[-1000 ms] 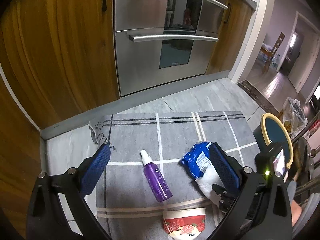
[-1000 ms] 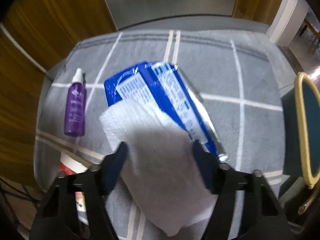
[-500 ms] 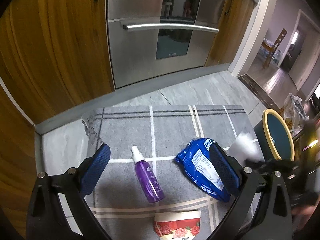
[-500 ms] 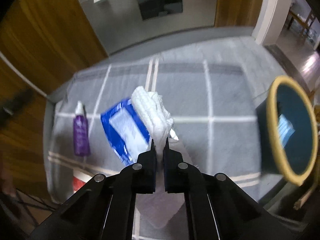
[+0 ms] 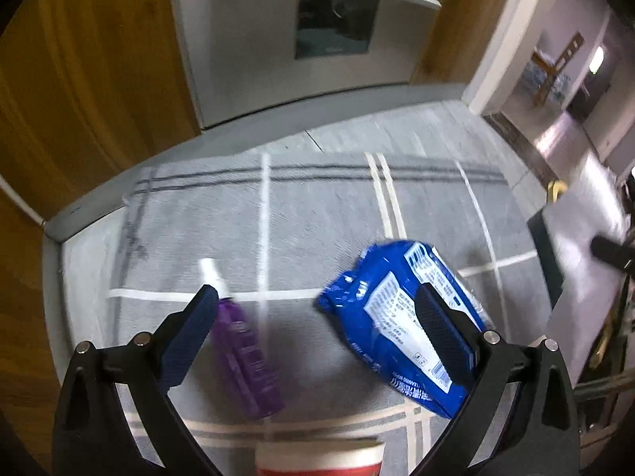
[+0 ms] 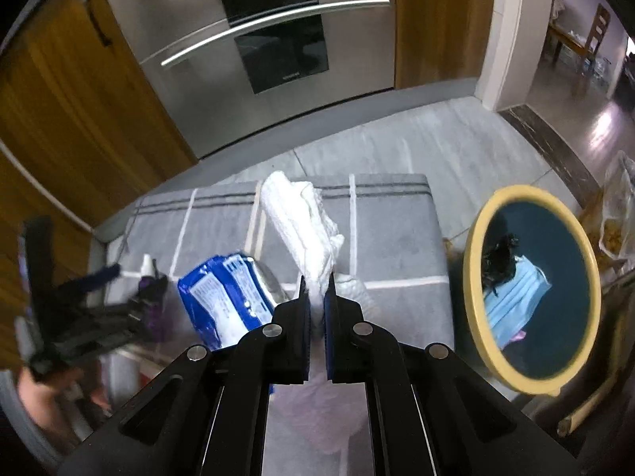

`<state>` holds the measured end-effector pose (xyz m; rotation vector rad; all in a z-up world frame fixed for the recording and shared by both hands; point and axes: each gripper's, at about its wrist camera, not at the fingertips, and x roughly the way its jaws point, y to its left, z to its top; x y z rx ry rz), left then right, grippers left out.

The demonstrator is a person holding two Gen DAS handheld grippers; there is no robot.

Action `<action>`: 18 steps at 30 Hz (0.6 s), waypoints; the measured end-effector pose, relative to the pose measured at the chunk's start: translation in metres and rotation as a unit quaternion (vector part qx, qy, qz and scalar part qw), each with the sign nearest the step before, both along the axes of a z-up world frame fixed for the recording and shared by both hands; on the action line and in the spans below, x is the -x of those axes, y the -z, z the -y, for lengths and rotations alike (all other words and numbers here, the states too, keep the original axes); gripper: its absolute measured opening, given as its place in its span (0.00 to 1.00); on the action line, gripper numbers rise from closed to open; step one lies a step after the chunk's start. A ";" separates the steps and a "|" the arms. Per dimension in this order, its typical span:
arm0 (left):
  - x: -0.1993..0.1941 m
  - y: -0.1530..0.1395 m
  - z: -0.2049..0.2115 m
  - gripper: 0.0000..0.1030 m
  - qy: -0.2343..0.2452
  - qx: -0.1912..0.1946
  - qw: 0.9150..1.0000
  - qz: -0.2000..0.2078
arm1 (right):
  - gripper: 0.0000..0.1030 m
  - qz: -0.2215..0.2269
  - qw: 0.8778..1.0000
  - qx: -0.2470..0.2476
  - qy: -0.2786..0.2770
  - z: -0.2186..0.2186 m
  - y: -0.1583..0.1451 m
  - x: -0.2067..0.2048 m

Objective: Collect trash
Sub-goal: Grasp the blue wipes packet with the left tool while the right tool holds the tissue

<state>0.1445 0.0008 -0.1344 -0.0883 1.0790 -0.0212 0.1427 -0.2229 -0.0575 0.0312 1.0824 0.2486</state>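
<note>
Closest in, at the bottom centre of the right wrist view: right gripper [image 6: 316, 297], jaws just closed and pressed together on the lower end of a white paper towel [image 6: 301, 218], with the rest standing up crumpled above the tips. Judged very light, soft and floppy; best gripped at a bunched fold, as here, not at a single loose layer, for fear of tearing or slipping. Held up clear of the grey rug [image 6: 397, 230]. Lower left of the same view, lying on the rug: blue packet [image 6: 222, 289], probably crinkly and slick, better taken across its narrow width. Toward the right edge, beside the rug: yellow-rimmed bin [image 6: 472, 261], a blue face mask [image 6: 516, 289] already inside. In the left wrist view: left gripper [image 5: 315, 297] spread wide and empty above the rug, a purple spray bottle [image 5: 246, 357] by its left finger in the picture, the packet by its right. Farthest back, upper middle: steel oven [image 6: 278, 39].
</note>
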 end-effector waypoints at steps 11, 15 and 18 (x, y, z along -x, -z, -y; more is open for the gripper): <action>-0.012 0.043 0.029 0.75 0.045 0.031 0.997 -0.049 | 0.06 -0.002 1.000 -0.010 0.003 0.009 0.003 -0.004; -0.015 0.051 0.023 0.68 0.030 0.050 0.996 -0.063 | 0.06 -0.005 1.000 -0.012 0.003 0.010 0.004 -0.007; -0.016 0.050 0.020 0.47 0.024 0.063 0.996 -0.063 | 0.06 -0.004 1.000 -0.010 -0.001 0.008 0.004 -0.006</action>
